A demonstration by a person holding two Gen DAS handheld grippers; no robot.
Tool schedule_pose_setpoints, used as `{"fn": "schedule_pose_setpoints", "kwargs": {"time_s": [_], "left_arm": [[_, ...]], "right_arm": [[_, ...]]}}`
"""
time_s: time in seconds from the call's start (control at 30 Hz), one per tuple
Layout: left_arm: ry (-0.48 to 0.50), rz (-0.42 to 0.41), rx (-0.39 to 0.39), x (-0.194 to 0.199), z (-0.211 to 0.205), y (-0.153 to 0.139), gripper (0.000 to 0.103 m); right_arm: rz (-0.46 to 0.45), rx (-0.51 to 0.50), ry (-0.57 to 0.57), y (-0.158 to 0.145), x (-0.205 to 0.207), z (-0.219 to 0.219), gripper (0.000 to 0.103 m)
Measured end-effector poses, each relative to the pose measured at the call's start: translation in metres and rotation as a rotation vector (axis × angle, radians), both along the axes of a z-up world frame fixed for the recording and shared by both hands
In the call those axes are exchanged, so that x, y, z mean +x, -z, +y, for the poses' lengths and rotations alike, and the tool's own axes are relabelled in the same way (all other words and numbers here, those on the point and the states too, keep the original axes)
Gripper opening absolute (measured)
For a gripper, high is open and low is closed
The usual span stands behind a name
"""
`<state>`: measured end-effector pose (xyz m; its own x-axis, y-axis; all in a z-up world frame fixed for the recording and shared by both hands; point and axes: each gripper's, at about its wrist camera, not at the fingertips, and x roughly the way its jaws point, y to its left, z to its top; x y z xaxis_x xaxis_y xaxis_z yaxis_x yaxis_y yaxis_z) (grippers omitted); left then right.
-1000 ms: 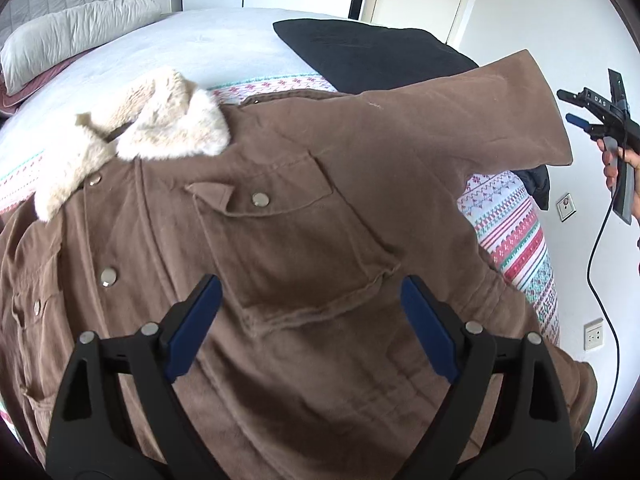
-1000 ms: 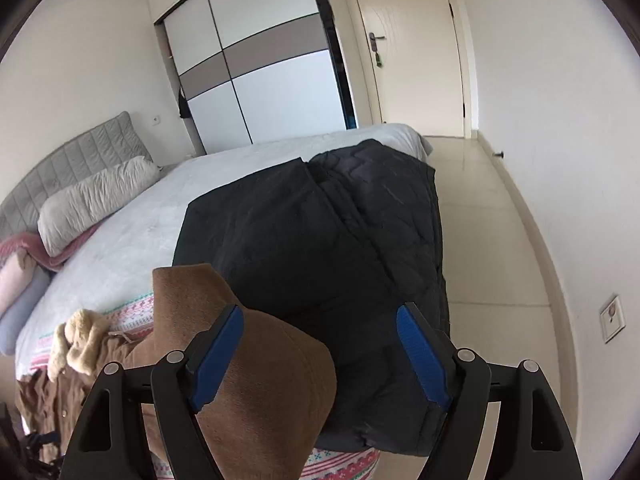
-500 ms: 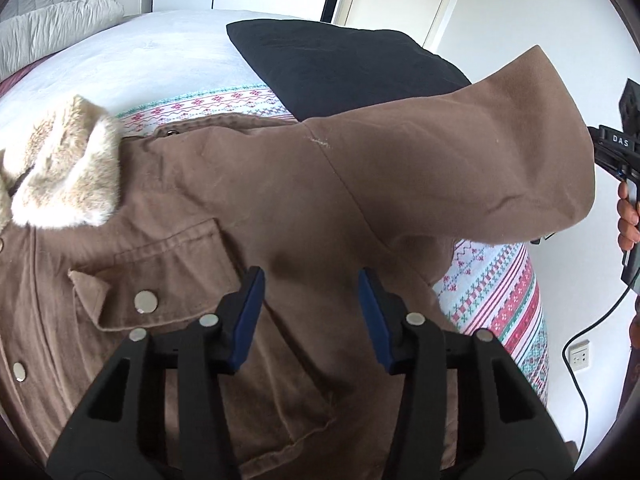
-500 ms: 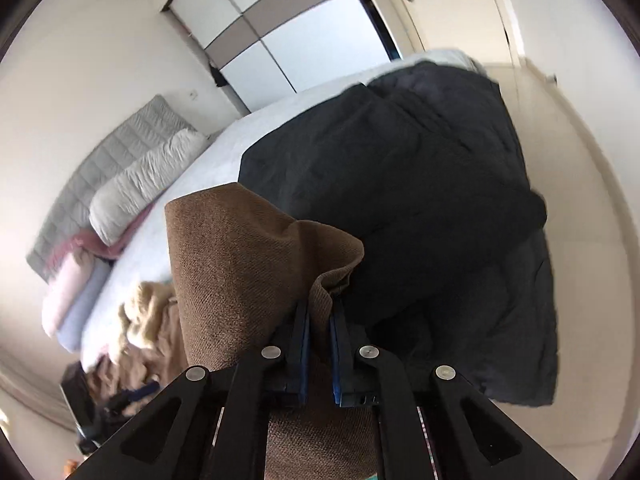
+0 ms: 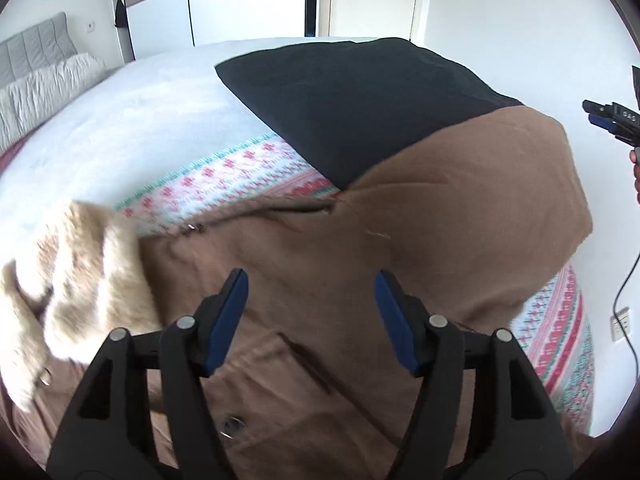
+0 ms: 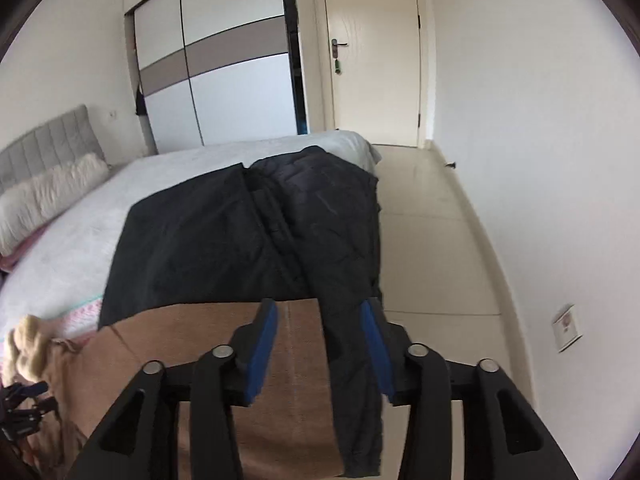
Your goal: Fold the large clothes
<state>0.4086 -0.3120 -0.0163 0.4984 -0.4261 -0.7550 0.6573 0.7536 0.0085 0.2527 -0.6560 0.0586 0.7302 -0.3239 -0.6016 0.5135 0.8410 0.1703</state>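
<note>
Left wrist view: left gripper (image 5: 311,286) has its blue-padded jaws apart, having just been opening, nothing between them. It hangs over the brown corduroy jacket with metal snap buttons (image 5: 304,344), which lies spread on the bed. Cream fleece collar (image 5: 76,276) of the jacket sits at lower left, blurred. The jacket's brown sleeve (image 5: 472,208) lies out to the right, across the corner of a black folded garment (image 5: 352,96). Under the jacket, a white blanket with red and green patterned bands (image 5: 224,176); beyond it the pale grey bedspread (image 5: 120,120). At the right frame edge, the right gripper (image 5: 612,118) with part of a hand (image 5: 635,170) on it, clear of the sleeve.

Right wrist view: right gripper (image 6: 320,326) has jaws apart, having just been opening; pads press on nothing. Below and between the fingers lie the flat sleeve end (image 6: 240,340) and a strip of black quilted puffer jacket (image 6: 336,216) hanging over the bed edge. Past these: grey padded headboard (image 6: 44,144), white sliding wardrobe with a taupe band (image 6: 224,68), cream door (image 6: 372,52), tiled floor (image 6: 432,232).
</note>
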Motion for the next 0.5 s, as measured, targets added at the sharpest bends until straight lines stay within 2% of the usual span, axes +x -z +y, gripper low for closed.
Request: {"fn": "schedule_pose_setpoints", "kwargs": {"time_s": [0.1, 0.17, 0.33, 0.37, 0.4, 0.47, 0.5], "left_arm": [[0.010, 0.024, 0.055, 0.037, 0.002, 0.004, 0.068], [0.027, 0.037, 0.089, 0.055, -0.002, 0.011, 0.068], [0.114, -0.018, 0.258, 0.072, -0.032, 0.034, 0.068], [0.129, -0.030, 0.276, 0.076, -0.037, 0.038, 0.070], [0.137, -0.041, 0.295, 0.078, -0.043, 0.043, 0.077], [0.153, -0.047, 0.344, 0.084, -0.051, 0.054, 0.081], [0.149, -0.035, 0.341, 0.088, -0.052, 0.057, 0.081]], "right_arm": [[-0.011, 0.081, -0.048, 0.013, 0.012, -0.005, 0.061], [-0.001, 0.098, -0.058, 0.022, 0.022, -0.004, 0.061], [0.048, 0.045, -0.083, 0.043, 0.049, 0.006, 0.061], [0.056, 0.025, -0.088, 0.048, 0.054, 0.009, 0.060], [0.065, 0.000, -0.094, 0.051, 0.057, 0.013, 0.056], [0.086, -0.044, -0.131, 0.057, 0.063, 0.025, 0.031], [0.108, -0.067, -0.140, 0.060, 0.065, 0.032, 0.003]]}}
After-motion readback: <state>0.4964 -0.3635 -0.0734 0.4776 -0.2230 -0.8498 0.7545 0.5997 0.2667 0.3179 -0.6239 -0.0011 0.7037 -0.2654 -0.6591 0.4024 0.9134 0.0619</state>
